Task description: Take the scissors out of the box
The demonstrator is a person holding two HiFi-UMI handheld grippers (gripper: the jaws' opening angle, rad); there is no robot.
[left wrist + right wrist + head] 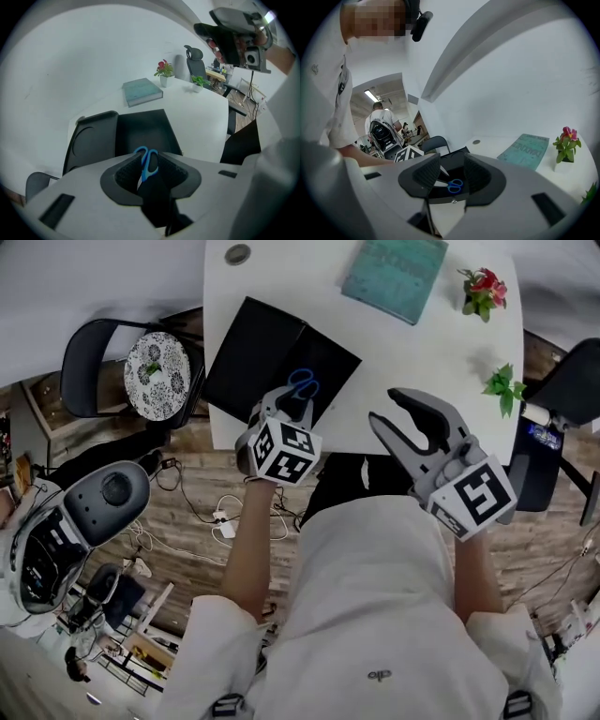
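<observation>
Scissors [302,382], 1 pr, are clamped in L gripper [292,409] fingers over 1 box [330,360]; R gripper [386,407] fingers spread, empty.

The person wears a white short-sleeved shirt [366,596] with a small dark emblem [378,675] on its front; the sleeves [217,652] hang loose and wide. The left gripper [292,401] and the right gripper [383,406] are smooth grey moulded shells, their jaws lined with black ribbed pads [427,174]. Each bears a white cube [284,451] printed with black square markers. Dark rectangular slots [543,201] are sunk into the grey housings.
</observation>
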